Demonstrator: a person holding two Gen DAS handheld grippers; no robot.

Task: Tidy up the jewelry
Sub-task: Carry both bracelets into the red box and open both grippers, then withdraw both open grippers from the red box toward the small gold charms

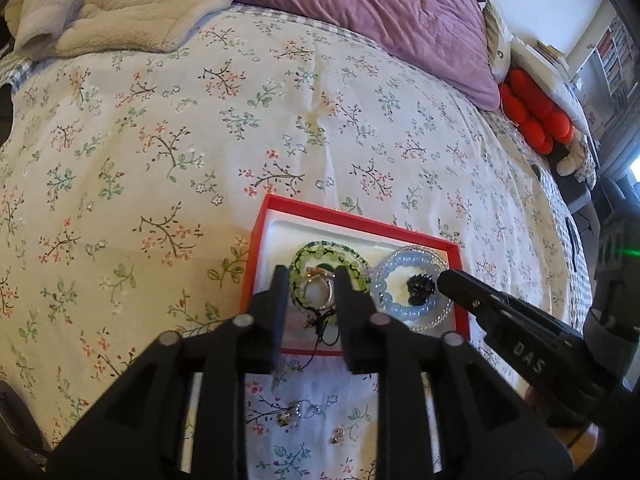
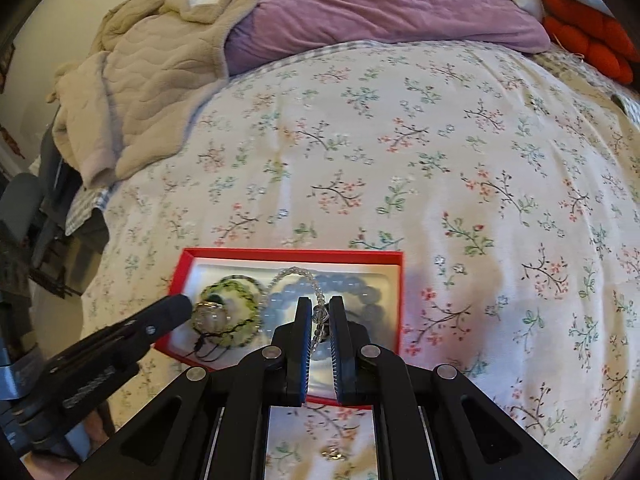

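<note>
A red-rimmed white box [image 1: 264, 236] [image 2: 188, 264] lies on the flowered bedspread. It holds a green bead bracelet [image 1: 298, 258] [image 2: 240, 284], a pale blue bead bracelet [image 1: 404, 312] [image 2: 352, 280] and a small black piece [image 1: 418, 286]. My left gripper [image 1: 312, 276] is shut on a silver ring [image 1: 318, 292] [image 2: 210, 314] over the green bracelet. My right gripper [image 2: 320, 306] is shut on a clear bead strand [image 2: 316, 284] over the blue bracelet; its tip [image 1: 450, 280] shows in the left view.
Small loose pieces of jewelry [image 1: 306, 410] [image 2: 332, 454] lie on the bedspread in front of the box. A purple pillow [image 1: 372, 12] [image 2: 384, 4], a beige blanket [image 1: 120, 0] [image 2: 152, 72] and red cushions [image 1: 532, 112] lie at the far side.
</note>
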